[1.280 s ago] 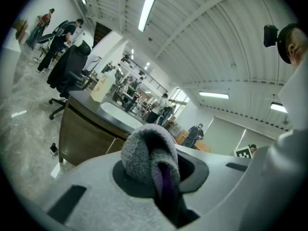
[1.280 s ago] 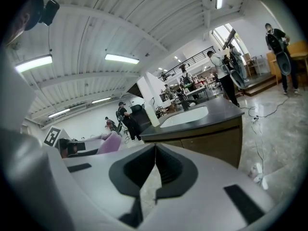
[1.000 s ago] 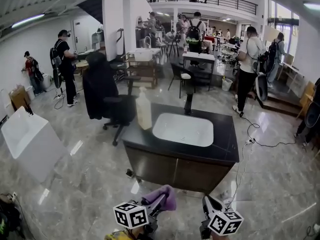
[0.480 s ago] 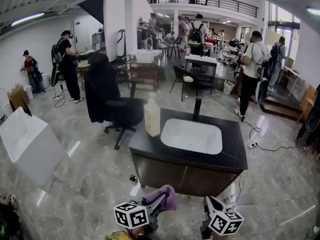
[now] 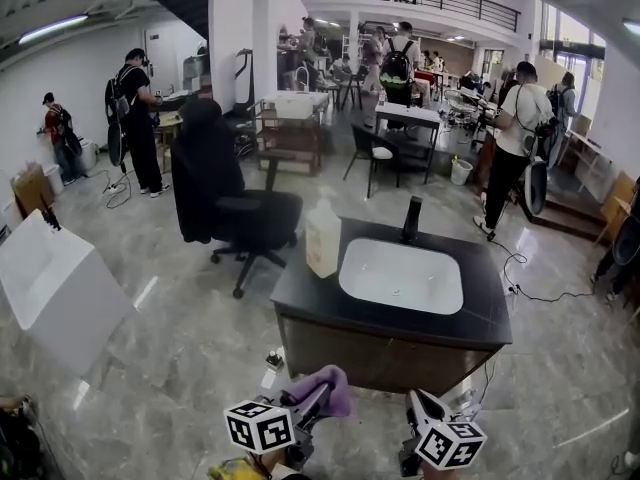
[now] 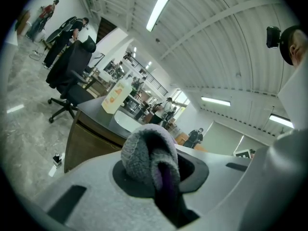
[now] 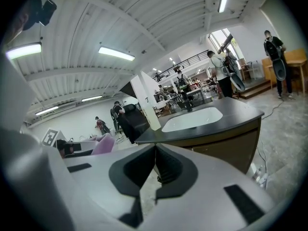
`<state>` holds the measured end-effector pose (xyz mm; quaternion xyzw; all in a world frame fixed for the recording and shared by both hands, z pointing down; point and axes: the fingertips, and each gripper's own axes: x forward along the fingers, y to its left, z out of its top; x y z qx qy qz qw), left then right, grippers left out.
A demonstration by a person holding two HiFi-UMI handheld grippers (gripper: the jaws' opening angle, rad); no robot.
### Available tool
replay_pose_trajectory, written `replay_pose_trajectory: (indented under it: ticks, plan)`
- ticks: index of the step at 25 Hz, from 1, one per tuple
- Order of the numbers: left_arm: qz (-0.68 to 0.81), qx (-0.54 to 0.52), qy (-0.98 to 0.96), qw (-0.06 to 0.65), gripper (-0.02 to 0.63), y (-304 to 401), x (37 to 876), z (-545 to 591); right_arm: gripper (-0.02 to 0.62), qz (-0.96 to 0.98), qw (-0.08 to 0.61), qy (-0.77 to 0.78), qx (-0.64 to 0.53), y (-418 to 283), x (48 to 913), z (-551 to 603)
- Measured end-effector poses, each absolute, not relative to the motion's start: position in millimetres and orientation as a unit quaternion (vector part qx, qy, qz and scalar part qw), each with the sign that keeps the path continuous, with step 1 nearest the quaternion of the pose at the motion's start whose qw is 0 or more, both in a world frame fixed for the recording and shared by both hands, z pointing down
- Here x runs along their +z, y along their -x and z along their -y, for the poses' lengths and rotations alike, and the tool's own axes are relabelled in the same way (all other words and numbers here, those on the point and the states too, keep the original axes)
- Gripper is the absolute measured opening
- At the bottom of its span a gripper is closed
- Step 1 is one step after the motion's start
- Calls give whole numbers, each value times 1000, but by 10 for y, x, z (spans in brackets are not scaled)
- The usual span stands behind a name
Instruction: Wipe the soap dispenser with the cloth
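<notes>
A grey marble floor [image 5: 180,348] fills the hall, with people standing well back by the desks. At the centre stands a dark vanity cabinet [image 5: 380,353] with a black countertop [image 5: 300,290] and a white sink basin [image 5: 400,276] set into it. A black office chair [image 5: 225,203] draped with a dark coat stands to its left. The soap dispenser [image 5: 322,238], a pale pump bottle, stands upright on the counter's back left corner, just beside the basin. A black faucet [image 5: 411,218] rises behind the basin.

In the left gripper view the bottle carries an orange printed label, too small to read. The only other print is the black-and-white square markers on each gripper's cube.

Low in the head view, well short of the cabinet, the left gripper [image 5: 320,396] has its jaws clamped on a bunched purple cloth [image 5: 335,383], which bulges out in front of them. The right gripper [image 5: 420,404] has its jaws pressed together with nothing between them.

Compared with a second ago, the cabinet sits larger, lower and further right in the head view, and the dispenser with it. Both grippers keep the same spots at the bottom edge. The cloth stays pinched as before, and the right jaws remain together.
</notes>
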<state>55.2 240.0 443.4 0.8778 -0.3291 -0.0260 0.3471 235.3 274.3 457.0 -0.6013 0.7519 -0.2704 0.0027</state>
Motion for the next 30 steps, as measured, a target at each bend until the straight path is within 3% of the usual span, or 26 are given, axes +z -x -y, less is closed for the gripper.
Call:
replay_pose_trajectory:
  ticks: [30]
  plan:
    - [334, -39, -877, 344, 49, 1063, 4518, -1477, 6, -770, -13, 584, -256, -635, 4573, -1755]
